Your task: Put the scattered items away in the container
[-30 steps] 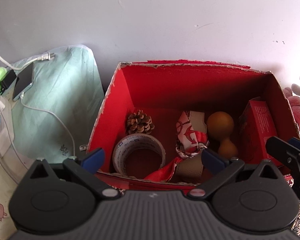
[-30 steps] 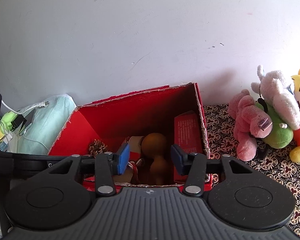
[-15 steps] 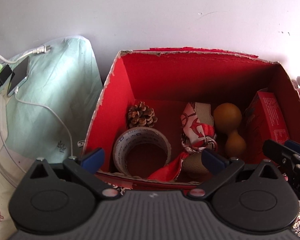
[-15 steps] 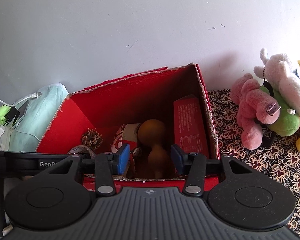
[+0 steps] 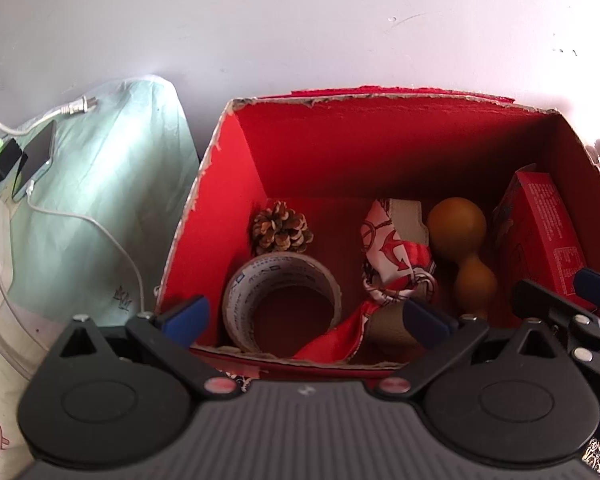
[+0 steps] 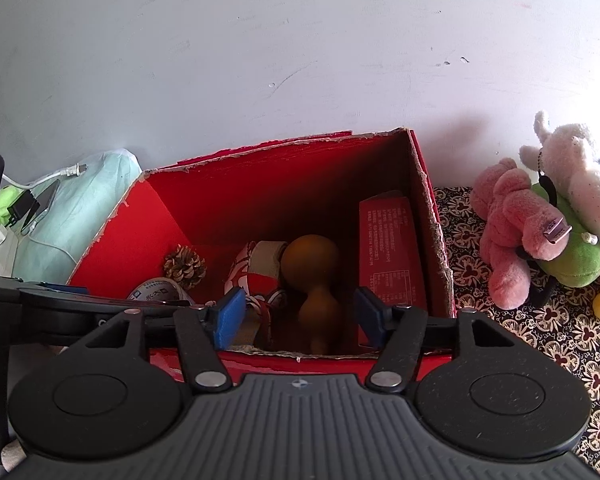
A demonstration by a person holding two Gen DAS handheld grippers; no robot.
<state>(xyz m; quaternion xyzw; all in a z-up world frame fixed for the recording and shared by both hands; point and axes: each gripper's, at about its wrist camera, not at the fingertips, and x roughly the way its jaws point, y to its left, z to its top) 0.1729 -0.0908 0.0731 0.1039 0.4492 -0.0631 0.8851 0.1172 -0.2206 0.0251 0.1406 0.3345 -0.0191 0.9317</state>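
Lying gourd [image 6: 314,276], neck twd front.

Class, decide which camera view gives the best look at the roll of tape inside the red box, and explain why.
The left wrist view: the roll of tape shows nearly whole, ring and hollow core, inside the red box. In the right wrist view only its printed top edge shows, behind the other gripper's black body.

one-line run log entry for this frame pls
right claw: opening, nothing between pads, above tan gourd | left claw: open, empty | red cardboard box: pine cone, tape roll, gourd inside
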